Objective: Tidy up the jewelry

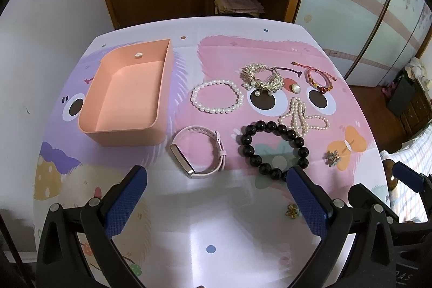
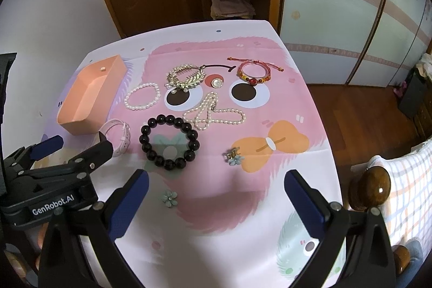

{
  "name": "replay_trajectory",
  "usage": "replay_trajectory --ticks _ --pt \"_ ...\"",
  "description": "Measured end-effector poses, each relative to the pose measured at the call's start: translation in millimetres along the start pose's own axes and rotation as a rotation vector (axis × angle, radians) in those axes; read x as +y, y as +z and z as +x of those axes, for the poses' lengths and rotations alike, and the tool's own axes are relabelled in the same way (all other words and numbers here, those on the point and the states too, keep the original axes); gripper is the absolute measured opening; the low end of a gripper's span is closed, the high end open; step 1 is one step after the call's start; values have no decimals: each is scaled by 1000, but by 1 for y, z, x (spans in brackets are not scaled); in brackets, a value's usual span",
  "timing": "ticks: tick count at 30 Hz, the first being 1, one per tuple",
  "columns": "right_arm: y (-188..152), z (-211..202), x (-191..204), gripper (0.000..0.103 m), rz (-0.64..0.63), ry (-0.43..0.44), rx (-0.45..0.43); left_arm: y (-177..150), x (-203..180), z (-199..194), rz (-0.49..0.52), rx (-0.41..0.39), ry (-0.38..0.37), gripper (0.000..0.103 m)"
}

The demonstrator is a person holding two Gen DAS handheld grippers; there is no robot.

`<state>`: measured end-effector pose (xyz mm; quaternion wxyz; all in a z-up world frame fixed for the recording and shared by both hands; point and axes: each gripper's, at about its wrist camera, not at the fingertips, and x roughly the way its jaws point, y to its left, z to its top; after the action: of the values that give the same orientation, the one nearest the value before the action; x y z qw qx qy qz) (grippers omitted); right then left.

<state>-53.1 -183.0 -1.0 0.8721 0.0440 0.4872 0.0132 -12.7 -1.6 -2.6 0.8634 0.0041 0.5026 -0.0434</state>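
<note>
Jewelry all loose on the table (image 1: pixel 216 234), centre frame; pink box (image 1: pixel 127 99) upper left holds none. Left gripper (image 1: pixel 216 196) and right gripper (image 2: pixel 216 196) both spread wide, holding nothing. Risk: black bracelet (image 1: pixel 272 150) touches pearl necklace (image 1: pixel 302 116), so a grab could drag both.

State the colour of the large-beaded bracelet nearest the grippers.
Black, glossy round beads; the bracelet shows best in the right wrist view.
</note>
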Motion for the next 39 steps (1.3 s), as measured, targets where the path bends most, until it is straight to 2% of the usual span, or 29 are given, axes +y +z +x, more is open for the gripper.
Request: replay_trajectory --ticks 24,39 --pt "-10 -8 -8 101 -16 -6 -21 -12 -18 -2 80 -38 -28 101" --pt "-16 -9 -13 101 -10 2 -19 -20 -24 -4 110 -30 -28 101"
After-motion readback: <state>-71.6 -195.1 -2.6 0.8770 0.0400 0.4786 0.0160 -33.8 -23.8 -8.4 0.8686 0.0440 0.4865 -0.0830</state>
